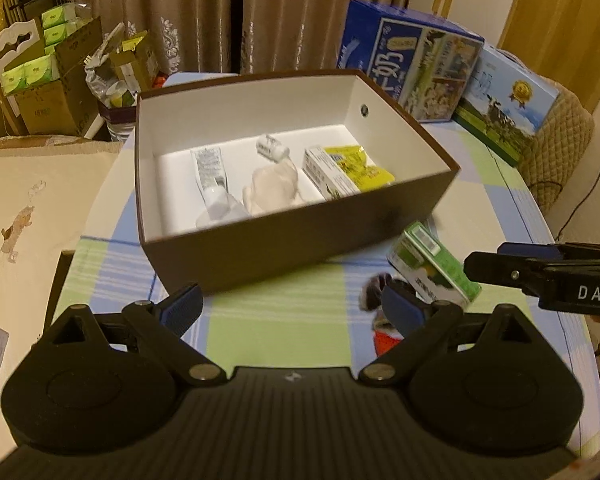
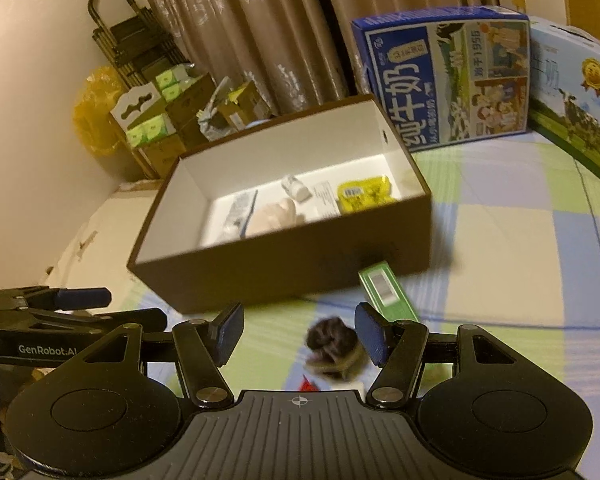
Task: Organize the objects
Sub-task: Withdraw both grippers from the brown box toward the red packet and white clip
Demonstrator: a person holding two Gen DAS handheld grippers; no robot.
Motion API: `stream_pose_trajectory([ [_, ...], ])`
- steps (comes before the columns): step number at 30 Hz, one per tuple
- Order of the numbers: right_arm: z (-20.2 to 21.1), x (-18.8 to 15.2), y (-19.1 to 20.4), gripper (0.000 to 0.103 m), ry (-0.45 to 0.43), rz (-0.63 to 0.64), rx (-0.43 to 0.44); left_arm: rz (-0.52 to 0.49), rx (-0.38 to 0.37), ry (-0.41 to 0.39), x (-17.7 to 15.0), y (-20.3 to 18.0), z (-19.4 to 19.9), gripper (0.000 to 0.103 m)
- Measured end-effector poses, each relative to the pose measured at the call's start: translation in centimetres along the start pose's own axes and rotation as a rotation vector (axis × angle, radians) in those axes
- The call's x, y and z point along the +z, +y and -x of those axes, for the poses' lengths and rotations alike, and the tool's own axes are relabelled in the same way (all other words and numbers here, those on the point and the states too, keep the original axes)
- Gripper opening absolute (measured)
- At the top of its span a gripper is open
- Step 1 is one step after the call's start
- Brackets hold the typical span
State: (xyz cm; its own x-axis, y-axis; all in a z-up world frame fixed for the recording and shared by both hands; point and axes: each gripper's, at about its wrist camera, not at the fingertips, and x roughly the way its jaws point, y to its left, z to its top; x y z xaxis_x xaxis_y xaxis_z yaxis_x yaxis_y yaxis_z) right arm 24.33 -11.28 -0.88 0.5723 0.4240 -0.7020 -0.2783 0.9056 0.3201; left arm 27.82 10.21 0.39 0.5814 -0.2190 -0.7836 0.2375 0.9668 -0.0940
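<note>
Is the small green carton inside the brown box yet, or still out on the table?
Out. The green carton lies on the checked tablecloth beside the brown box, outside its front wall.

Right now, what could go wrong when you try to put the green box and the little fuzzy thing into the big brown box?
1. The green carton lies close against the brown box wall, so a finger of the open right gripper may catch that wall.
2. The small dark furry item looks soft and could slip out of a pinch.
3. The open left gripper sits close beside the right one, so they might bump.
</note>
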Motion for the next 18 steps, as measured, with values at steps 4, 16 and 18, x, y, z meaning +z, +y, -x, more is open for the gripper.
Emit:
stream_pose_trajectory([
  [4,1.1,-1.7,-0.5,0.059,0.016,-0.005,-0.012,-0.01,-0.003,0.025,-1.6,-0.8,0.2,0.094],
  [16,1.9,-5.9,-1.7,0.059,0.096,-0.009,-0.065,-0.038,-0.027,0.103,-5.1,-3.2,-0.8,0.094],
  [18,1.8,-6.6,-1.8,0.059,0.111,0.003,-0.08,-0.041,-0.029,0.116,-5.5,-3.5,-1.1,0.094],
])
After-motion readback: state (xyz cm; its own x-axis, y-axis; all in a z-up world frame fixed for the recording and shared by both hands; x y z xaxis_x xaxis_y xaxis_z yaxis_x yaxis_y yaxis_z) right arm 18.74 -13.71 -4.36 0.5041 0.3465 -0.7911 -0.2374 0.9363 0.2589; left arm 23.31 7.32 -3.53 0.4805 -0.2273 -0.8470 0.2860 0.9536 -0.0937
